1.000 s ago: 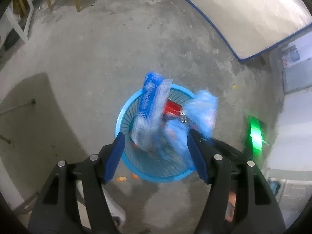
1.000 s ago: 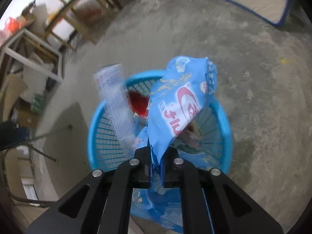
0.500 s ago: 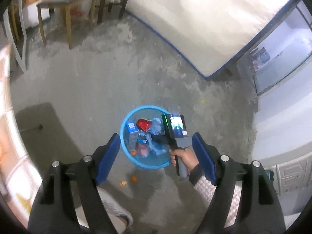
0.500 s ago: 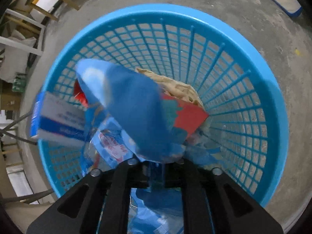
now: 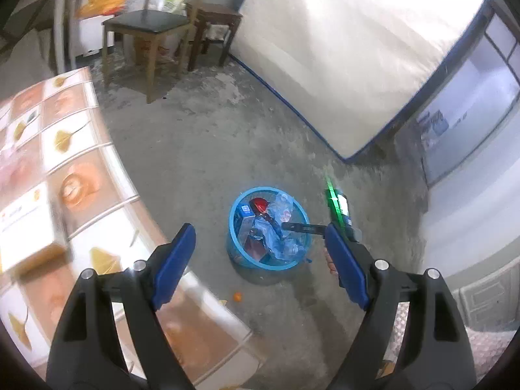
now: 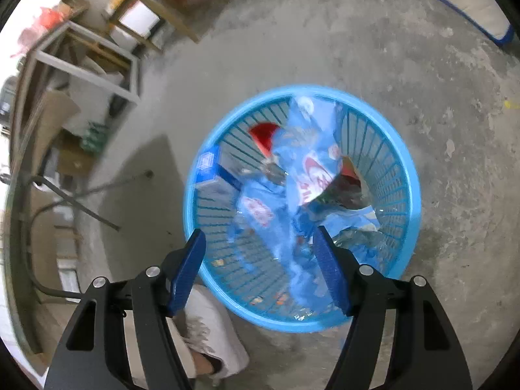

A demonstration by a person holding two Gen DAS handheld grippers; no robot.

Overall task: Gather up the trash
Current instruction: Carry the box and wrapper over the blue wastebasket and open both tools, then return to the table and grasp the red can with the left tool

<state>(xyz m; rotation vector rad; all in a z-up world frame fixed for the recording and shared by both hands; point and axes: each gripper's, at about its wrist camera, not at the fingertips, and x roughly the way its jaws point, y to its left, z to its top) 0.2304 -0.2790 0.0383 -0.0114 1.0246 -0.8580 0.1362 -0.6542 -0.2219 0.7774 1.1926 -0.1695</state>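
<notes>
Though crumpled, blue wrapper in basket

Plastic basket — rough concrete floor

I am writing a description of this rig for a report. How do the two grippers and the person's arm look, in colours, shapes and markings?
Both the left gripper and the right gripper have black angular arms with triangular cut-outs and silver screw heads. Their fingers carry flat blue pads. The left view shows the right gripper's handle with a green light strip and a pale textured sleeve.
</notes>
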